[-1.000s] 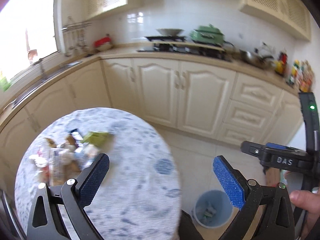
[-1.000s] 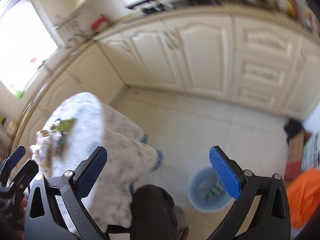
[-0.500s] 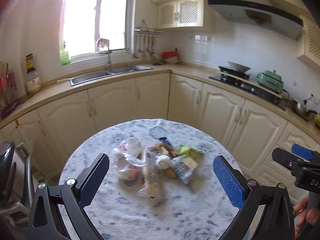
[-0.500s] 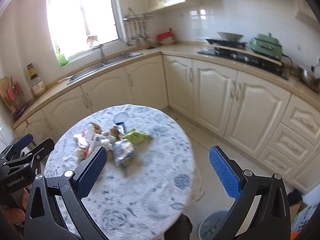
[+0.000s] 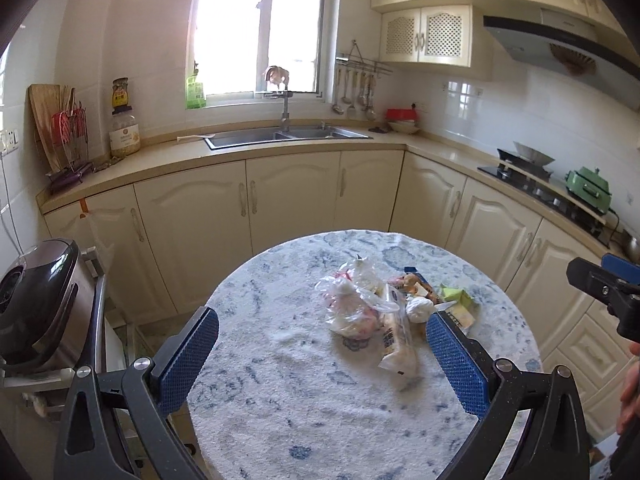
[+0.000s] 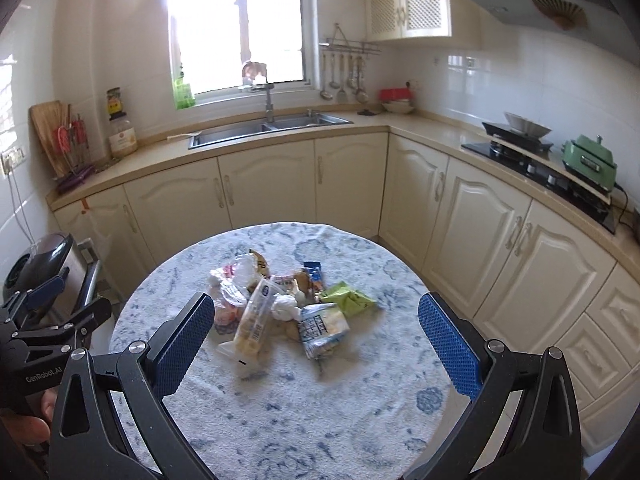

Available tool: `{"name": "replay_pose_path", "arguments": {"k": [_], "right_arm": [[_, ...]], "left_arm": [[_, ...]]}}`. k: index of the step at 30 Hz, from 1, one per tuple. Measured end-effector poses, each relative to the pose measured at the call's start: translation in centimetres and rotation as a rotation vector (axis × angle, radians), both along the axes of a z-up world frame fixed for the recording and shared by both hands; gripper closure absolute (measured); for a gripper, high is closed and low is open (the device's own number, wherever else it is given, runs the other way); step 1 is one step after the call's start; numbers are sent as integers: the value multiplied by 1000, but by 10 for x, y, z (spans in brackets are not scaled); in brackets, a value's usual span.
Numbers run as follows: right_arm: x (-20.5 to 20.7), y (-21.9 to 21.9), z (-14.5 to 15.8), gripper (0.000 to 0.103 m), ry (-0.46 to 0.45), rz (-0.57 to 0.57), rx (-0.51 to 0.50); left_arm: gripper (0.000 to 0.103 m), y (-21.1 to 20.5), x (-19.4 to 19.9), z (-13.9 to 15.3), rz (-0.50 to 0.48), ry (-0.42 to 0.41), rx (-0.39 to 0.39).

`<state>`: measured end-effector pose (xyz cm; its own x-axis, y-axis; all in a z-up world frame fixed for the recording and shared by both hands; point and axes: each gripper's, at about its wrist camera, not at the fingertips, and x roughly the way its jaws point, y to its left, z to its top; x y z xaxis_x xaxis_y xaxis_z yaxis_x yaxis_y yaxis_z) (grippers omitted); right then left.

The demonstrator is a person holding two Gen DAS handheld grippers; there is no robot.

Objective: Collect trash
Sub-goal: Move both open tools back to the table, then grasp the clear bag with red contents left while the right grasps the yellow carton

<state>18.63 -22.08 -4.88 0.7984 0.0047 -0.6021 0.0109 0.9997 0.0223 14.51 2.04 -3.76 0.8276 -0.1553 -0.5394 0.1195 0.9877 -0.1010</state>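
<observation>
Trash pile on the round counter, both grippers spread and empty above its near edge.

We see the trash pile (image 6: pixel 280 312) heaped near the middle of the round counter (image 6: pixel 320 420), which wears a blue-and-white patterned cloth: a clear plastic bag (image 5: pixel 352 308), a long bread wrapper (image 6: pixel 254 326), a crumpled white wad (image 6: pixel 286 306), a blue-and-white snack pouch (image 6: pixel 320 330) and a green packet (image 6: pixel 348 298), all touching or overlapping. We note the left gripper (image 5: pixel 320 360) and right gripper (image 6: pixel 316 344) both held wide apart, short of the pile, pinching nothing. Behind the counter stand cream cabinets (image 6: pixel 276 188) with a steel sink (image 6: pixel 268 128) under the window (image 6: pixel 236 24).
</observation>
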Motion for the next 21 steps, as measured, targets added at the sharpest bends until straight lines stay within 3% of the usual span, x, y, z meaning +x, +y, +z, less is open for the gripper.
{"name": "replay_pose_path", "arguments": {"k": [7,16,21], "right_arm": [[28,1,-29,0,73,22,-5],[77,-21,-113,7,294,-8,13],[100,-27,-150,10,370,-8,41]], "left_arm": [[1,-3,41,-21,-3,51,18],[1,-25,111,-60,-14,119,52],[1,-39,154,-91,-21,183,72]]}}
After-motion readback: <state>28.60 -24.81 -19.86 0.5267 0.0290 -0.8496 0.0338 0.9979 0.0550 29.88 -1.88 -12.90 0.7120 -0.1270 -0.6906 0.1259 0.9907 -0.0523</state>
